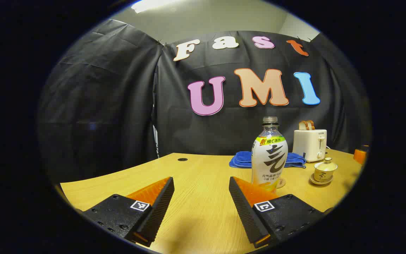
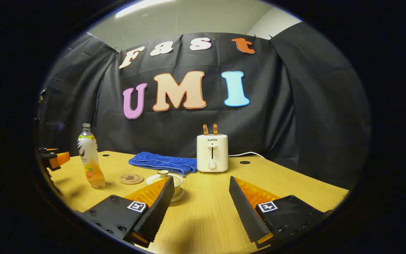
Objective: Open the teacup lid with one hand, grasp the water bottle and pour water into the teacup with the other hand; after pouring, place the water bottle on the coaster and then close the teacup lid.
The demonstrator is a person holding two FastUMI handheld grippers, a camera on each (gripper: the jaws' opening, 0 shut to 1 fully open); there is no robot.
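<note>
1. Left gripper (image 1: pixel 201 197): fingers wide apart, holding nothing, low over bare wooden table (image 1: pixel 203 211); open room ahead.
2. Right gripper (image 2: pixel 201 197): fingers wide apart, empty; lidded teacup (image 2: pixel 169 180) just behind its left finger.
3. Water bottle (image 1: pixel 269 155): upright, uncapped, long axis vertical, left of the teacup; coaster (image 2: pixel 131 178) between them.
4. Blue towel (image 2: pixel 162 163) and toaster (image 2: pixel 212 152) behind the teacup, near the table's far edge.

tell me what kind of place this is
Likely a staged recording booth, not a real kitchen: black cloth wall behind a light wooden table, set with a white two-slot toaster, a folded blue towel, a lidded cream teacup and a clear plastic water bottle.
</note>
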